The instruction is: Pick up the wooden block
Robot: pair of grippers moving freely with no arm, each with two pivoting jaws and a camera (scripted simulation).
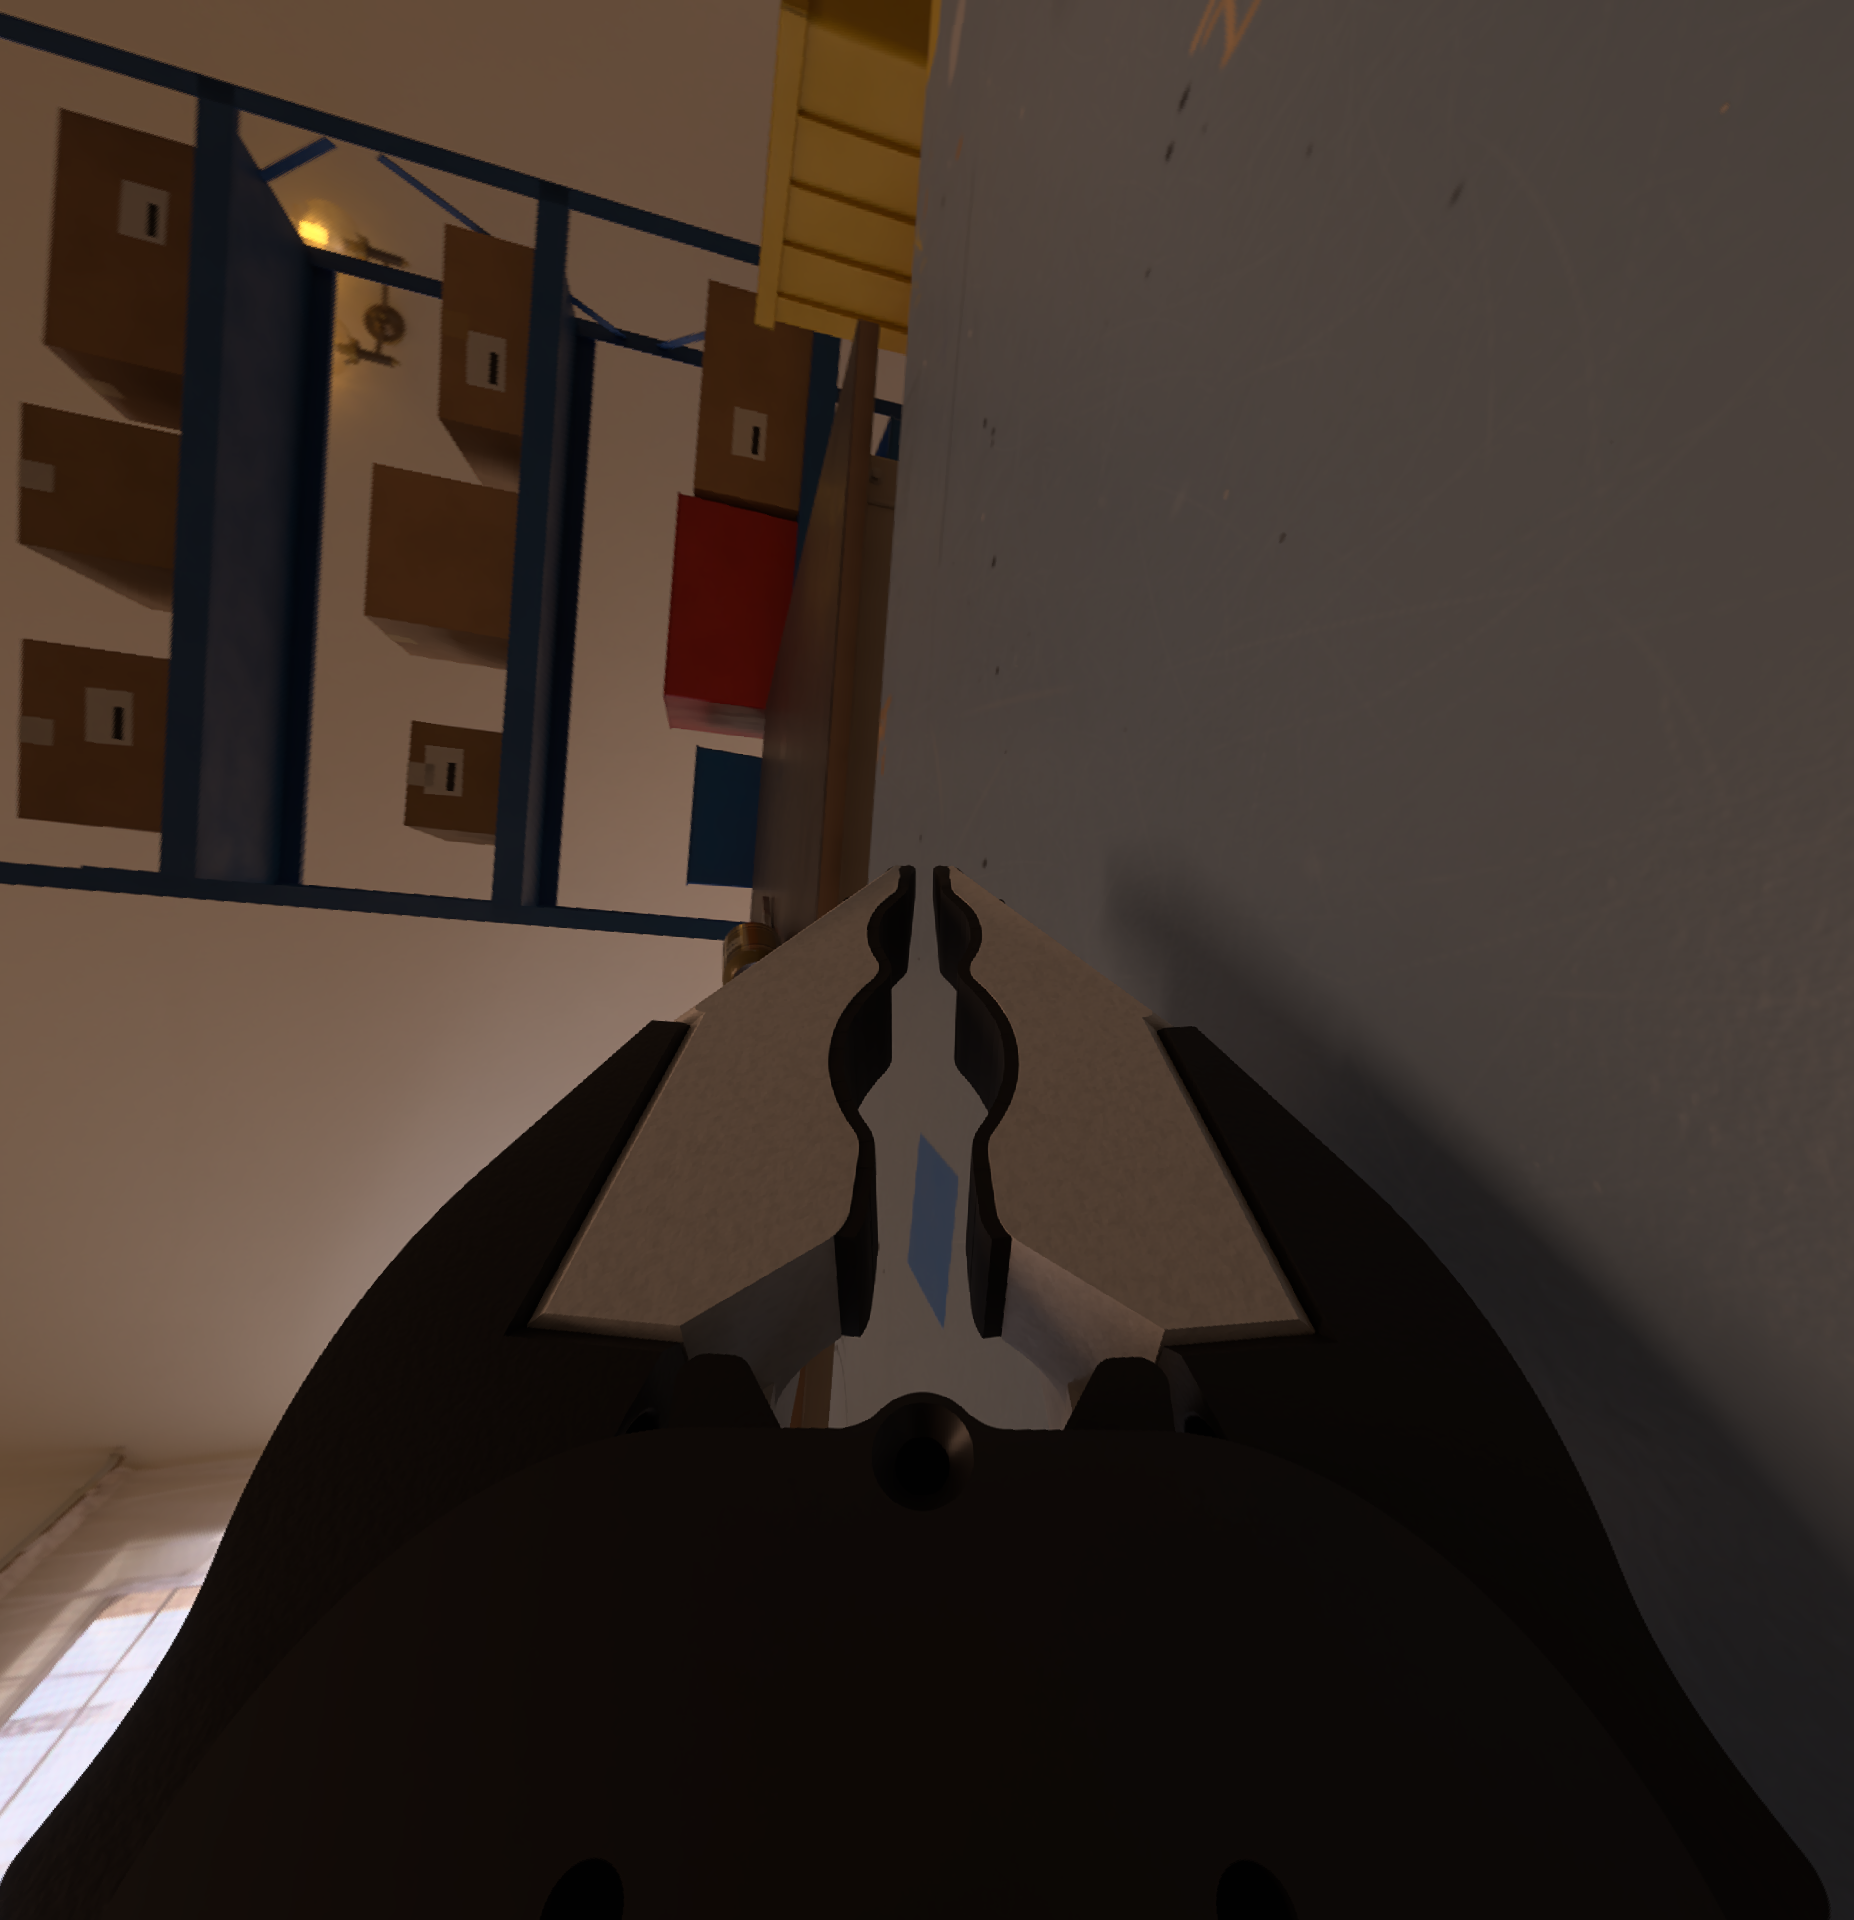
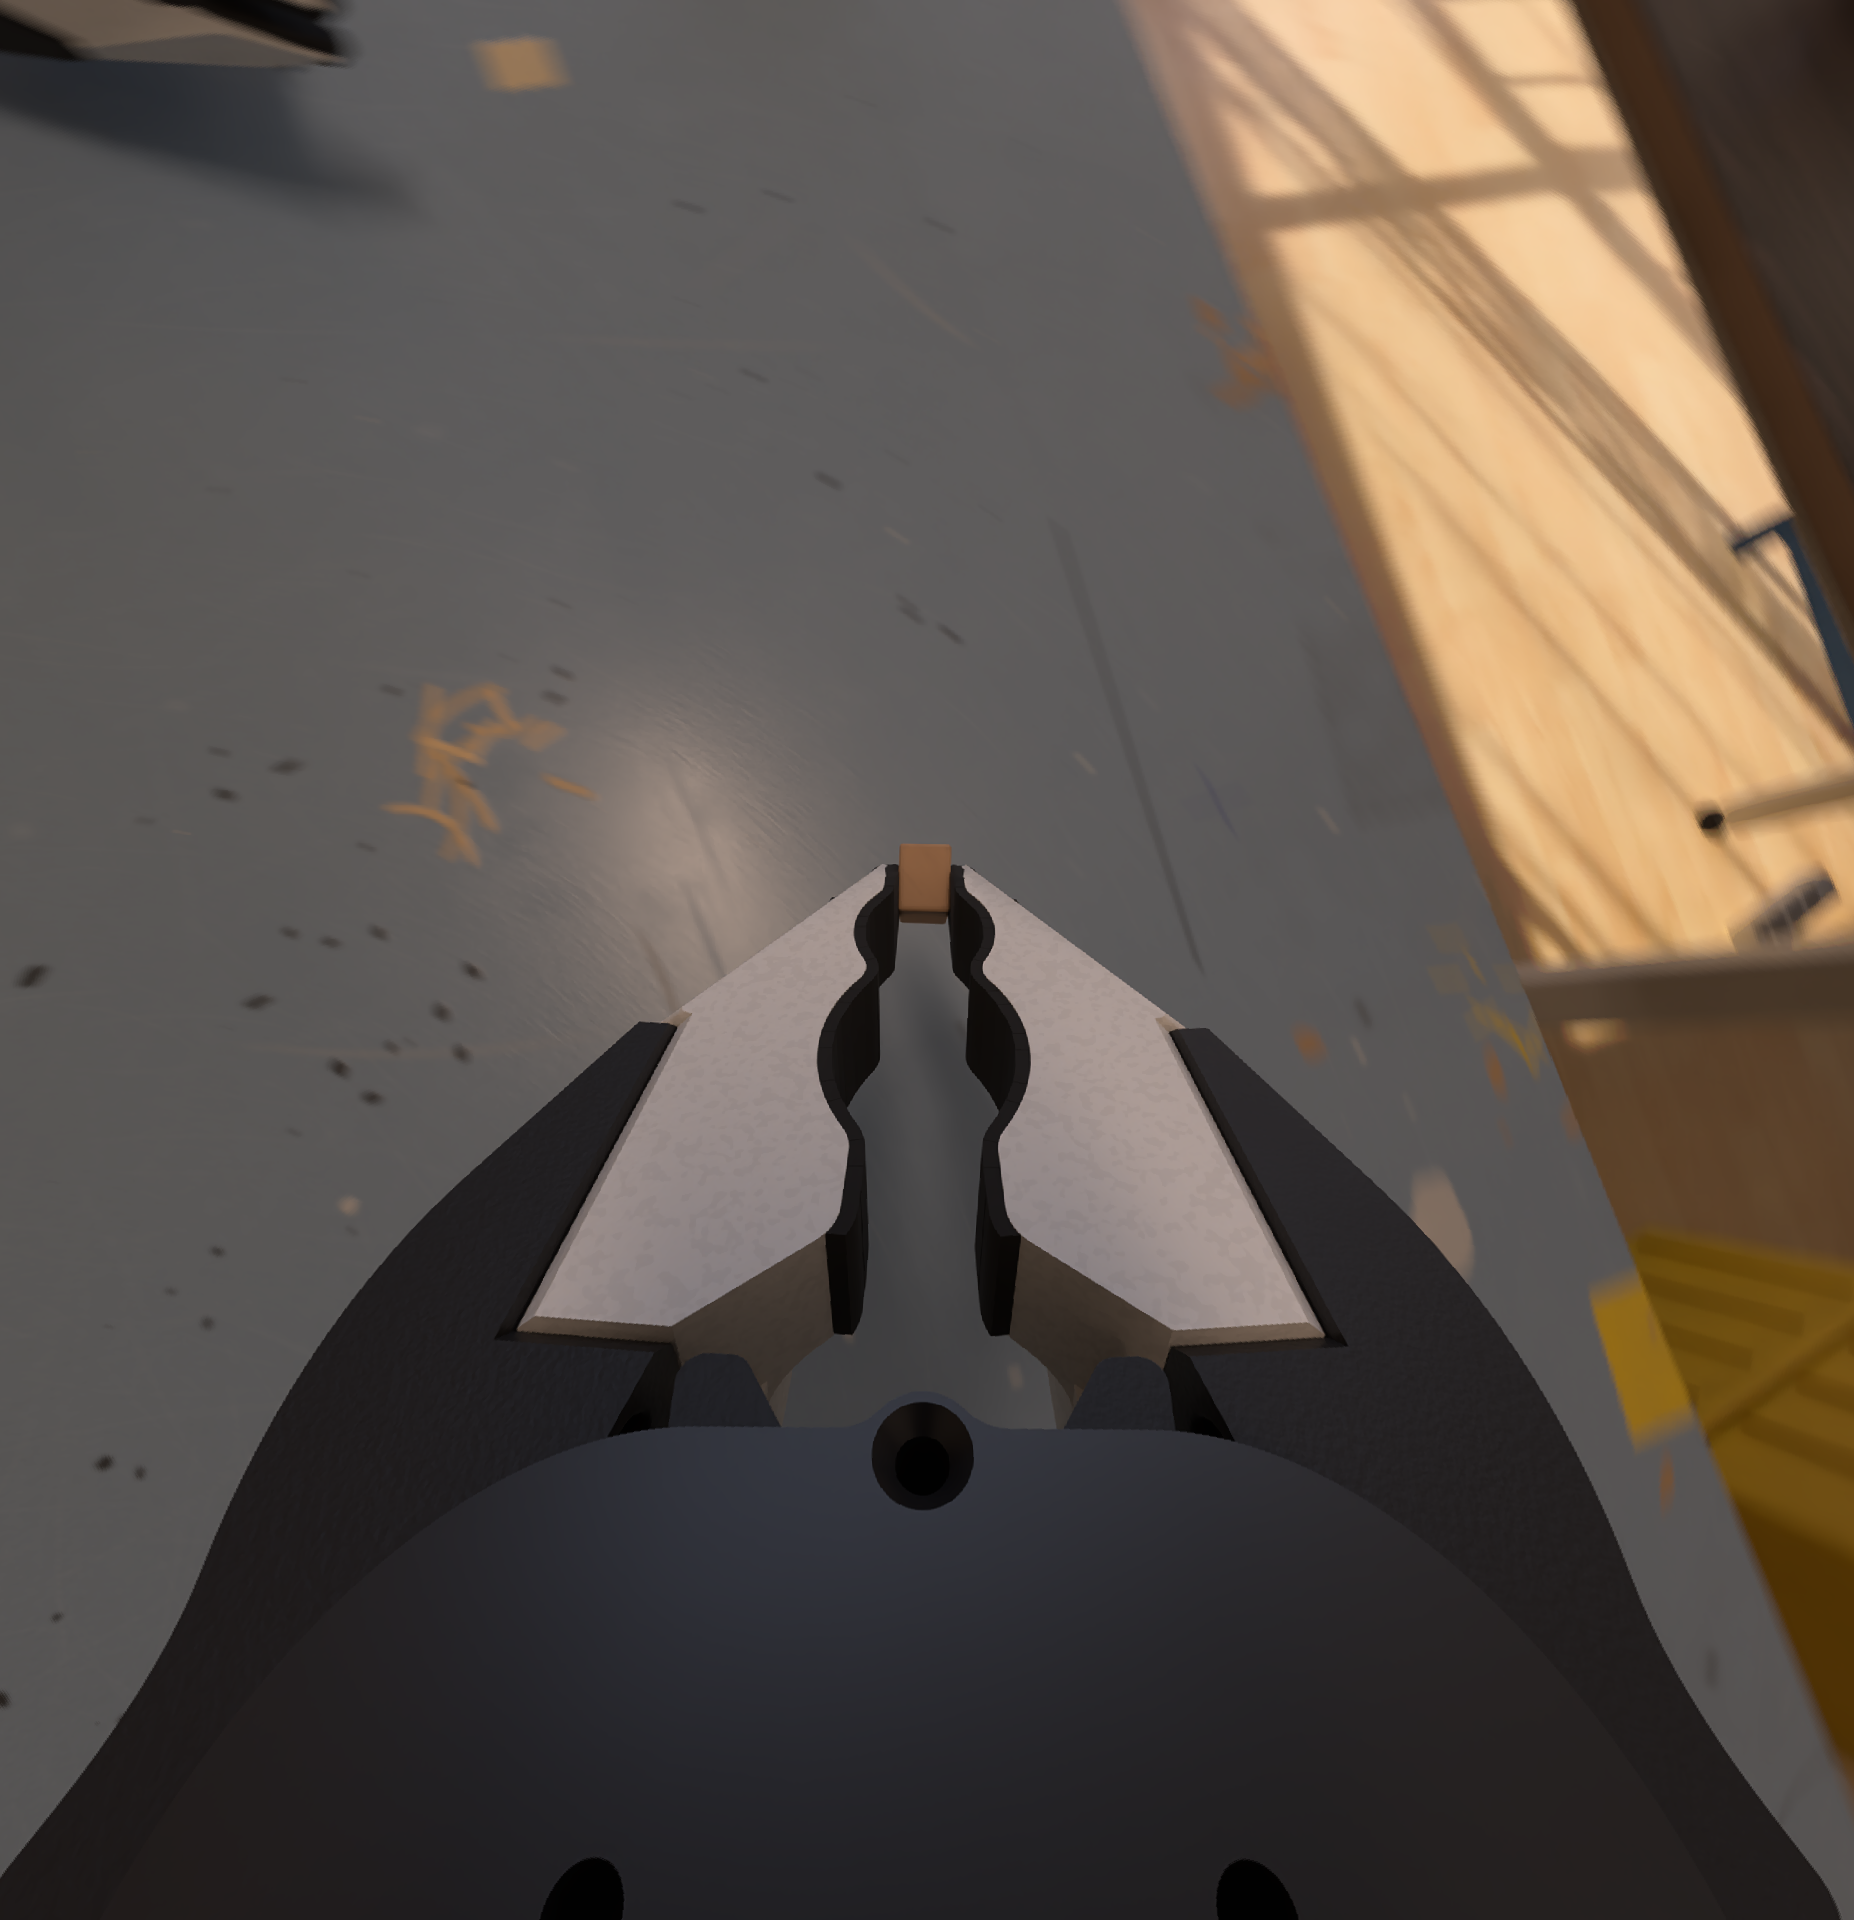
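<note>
In the right wrist view a small tan wooden block [image 2: 924, 881] sits clamped between the fingertips of my right gripper [image 2: 924, 896], held above the grey scuffed tabletop [image 2: 590, 520]. The block's near end sticks out past the tips. In the left wrist view my left gripper [image 1: 924, 883] is shut with nothing between its fingers, its tips almost touching. It lies beside the grey tabletop [image 1: 1422, 623], which fills the right side of that view. The block does not show in the left wrist view. The other gripper [image 2: 175, 26] shows at the top left of the right wrist view.
A yellow crate [image 1: 850, 177] stands at the table's far end, also at the lower right of the right wrist view [image 2: 1754, 1382]. Blue shelving [image 1: 248, 520] holds brown boxes [image 1: 112, 239], a red box [image 1: 731, 613] and a blue box [image 1: 725, 816]. The sunlit wooden floor [image 2: 1525, 520] lies past the table edge.
</note>
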